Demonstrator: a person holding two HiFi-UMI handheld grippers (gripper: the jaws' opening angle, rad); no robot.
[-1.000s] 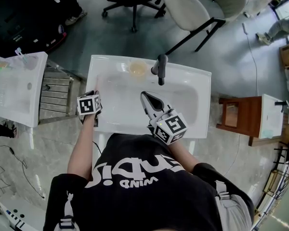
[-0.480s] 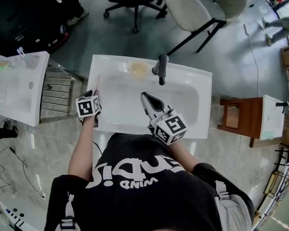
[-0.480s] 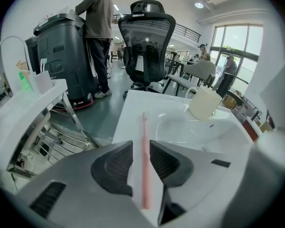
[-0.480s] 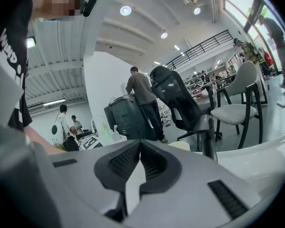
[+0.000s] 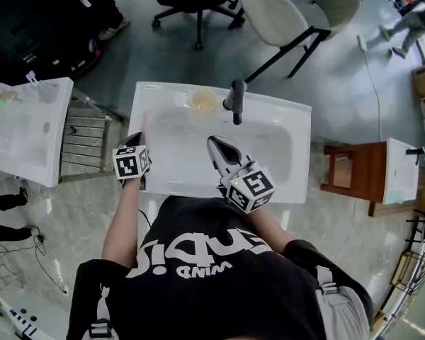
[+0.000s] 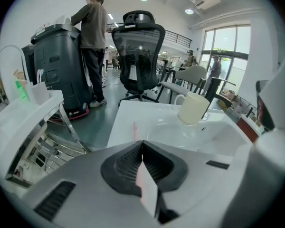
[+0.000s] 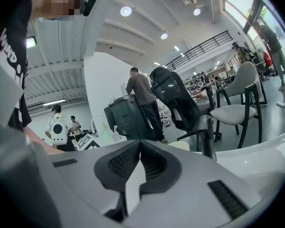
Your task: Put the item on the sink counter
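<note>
A thin pink stick [image 6: 134,130] lies on the sink counter [image 5: 299,119] at its left edge, just ahead of the left gripper [image 5: 136,140]. The right gripper [image 5: 214,142] is over the basin. Both have their fingers closed on nothing. A cup [image 5: 203,101] stands beside the faucet [image 5: 235,99].

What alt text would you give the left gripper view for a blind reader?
The left gripper, jaws closed, points across a white sink counter, a thin pink item just beyond its tips. A cream mug stands on its far rim; a black office chair stands behind.
</note>
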